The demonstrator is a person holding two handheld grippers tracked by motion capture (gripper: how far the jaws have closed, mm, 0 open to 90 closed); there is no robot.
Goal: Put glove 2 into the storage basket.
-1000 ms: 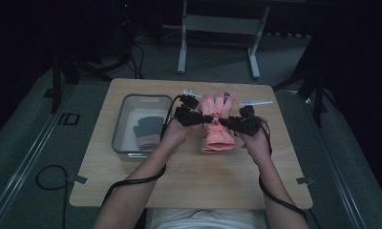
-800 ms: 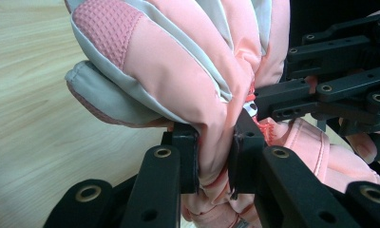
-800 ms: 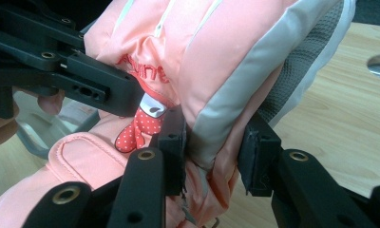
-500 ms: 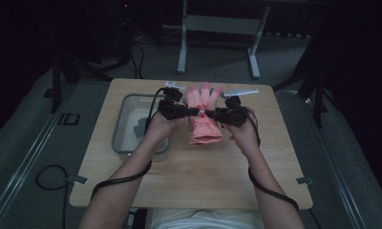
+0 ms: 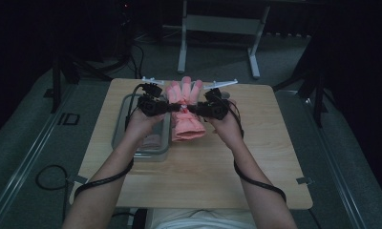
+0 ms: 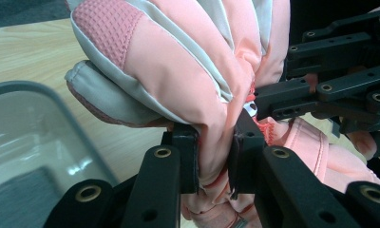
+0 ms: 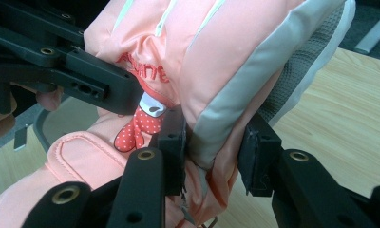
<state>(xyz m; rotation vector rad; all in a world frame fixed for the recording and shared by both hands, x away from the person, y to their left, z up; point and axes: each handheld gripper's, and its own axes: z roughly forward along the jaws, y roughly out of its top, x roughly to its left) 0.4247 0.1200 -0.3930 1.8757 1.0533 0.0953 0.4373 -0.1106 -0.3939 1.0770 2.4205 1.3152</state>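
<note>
A pink padded glove (image 5: 185, 127) with grey trim hangs above the wooden table (image 5: 256, 157), fingers pointing away from me, cuff drooping. My left gripper (image 5: 175, 108) pinches its left side at the wrist; in the left gripper view the jaws (image 6: 215, 161) squeeze a fold of the glove (image 6: 178, 61). My right gripper (image 5: 193, 109) holds the opposite side; its jaws (image 7: 212, 147) clamp the glove's (image 7: 216, 57) grey-edged side. The two grippers face each other, tips nearly meeting, the right one (image 6: 278, 97) close ahead in the left gripper view.
A clear plastic tray (image 5: 118, 125) with a grey rim stands on the table's left part, partly under my left hand; something dark grey (image 6: 22, 199) lies in it. A white bar (image 5: 221, 84) rests at the table's far edge. A metal stand (image 5: 217, 24) rises behind.
Both hands have carried the glove to the left and a little higher. It now hangs at the tray's right rim instead of over the table's middle.
</note>
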